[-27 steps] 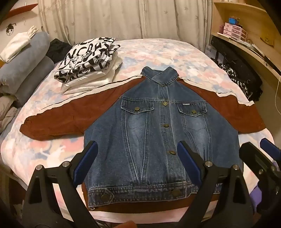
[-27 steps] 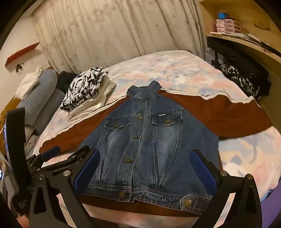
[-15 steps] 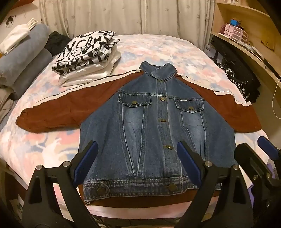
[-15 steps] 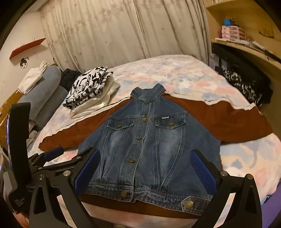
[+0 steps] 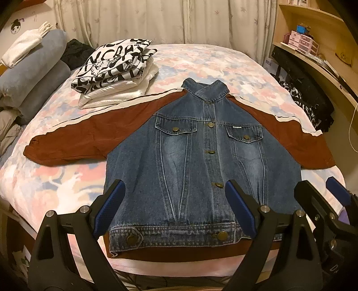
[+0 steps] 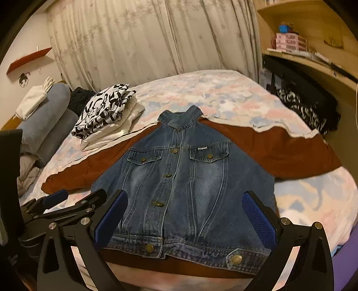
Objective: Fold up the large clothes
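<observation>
Denim jacket [image 5: 201, 165] with rust-brown sleeves lies face up, buttoned, flat on the bed [image 5: 214, 60], its collar toward the curtains [image 5: 156, 20] and its hem at the bed's near edge. Both sleeves are spread out sideways from the jacket's body — one reaching toward the grey bolsters [image 5: 33, 76], the other toward the wooden shelving [image 5: 317, 40].

Beyond the jacket's sleeve on the bolster side sits a stack of folded clothes [image 5: 116, 69], a black-and-white printed piece on top of pale ones, just beside the sleeve's upper edge. Dark clothing [image 5: 306, 96] hangs off the bed on the shelving side of the jacket.

The left gripper [image 5: 175, 209] hovers over the jacket's hem, its blue-padded fingers [image 5: 109, 207] spread wide apart with nothing between them. The right gripper [image 6: 185, 218] hangs over the same hem, fingers [image 6: 258, 216] likewise wide apart and holding nothing. In the left wrist view the right gripper shows at the jacket's hem corner on the shelving side; in the right wrist view the left gripper sits near the opposite corner.
</observation>
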Available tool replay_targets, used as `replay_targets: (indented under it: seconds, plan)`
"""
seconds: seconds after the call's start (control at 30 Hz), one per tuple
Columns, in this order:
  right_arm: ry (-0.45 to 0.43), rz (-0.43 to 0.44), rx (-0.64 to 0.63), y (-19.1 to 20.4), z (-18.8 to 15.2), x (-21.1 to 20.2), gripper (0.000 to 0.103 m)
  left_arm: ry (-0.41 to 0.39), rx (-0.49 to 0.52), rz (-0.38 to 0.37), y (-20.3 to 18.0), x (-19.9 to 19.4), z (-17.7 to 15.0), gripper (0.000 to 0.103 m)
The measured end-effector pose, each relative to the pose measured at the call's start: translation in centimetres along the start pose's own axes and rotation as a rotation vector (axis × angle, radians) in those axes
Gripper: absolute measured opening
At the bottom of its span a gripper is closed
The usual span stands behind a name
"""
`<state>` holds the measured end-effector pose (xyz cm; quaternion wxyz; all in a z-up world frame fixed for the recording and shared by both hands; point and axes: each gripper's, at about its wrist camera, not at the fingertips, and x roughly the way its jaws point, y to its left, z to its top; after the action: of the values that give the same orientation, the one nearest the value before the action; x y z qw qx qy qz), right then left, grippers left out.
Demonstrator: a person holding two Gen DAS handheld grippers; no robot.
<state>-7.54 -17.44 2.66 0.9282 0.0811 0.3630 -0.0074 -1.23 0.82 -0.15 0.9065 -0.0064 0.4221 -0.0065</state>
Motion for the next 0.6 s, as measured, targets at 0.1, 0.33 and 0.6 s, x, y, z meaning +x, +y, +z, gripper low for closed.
replay_targets:
  seconds: [0.1,0.33,0.6]
  plan:
    - [0.019,-0.011,0.012,-0.3,0.0,0.4,0.103,0.01,0.0,-0.005,-0.1,0.0,0.0,0.09]
    - [0.036,-0.056,-0.004,-0.8,-0.2,1.4,0.103,0.029,-0.002,-0.006,-0.2,0.3,-0.1,0.09]
    - [0.071,-0.032,0.02,-1.2,-0.4,2.2,0.103,0.029,-0.003,-0.008,0.1,0.5,-0.3,0.09]
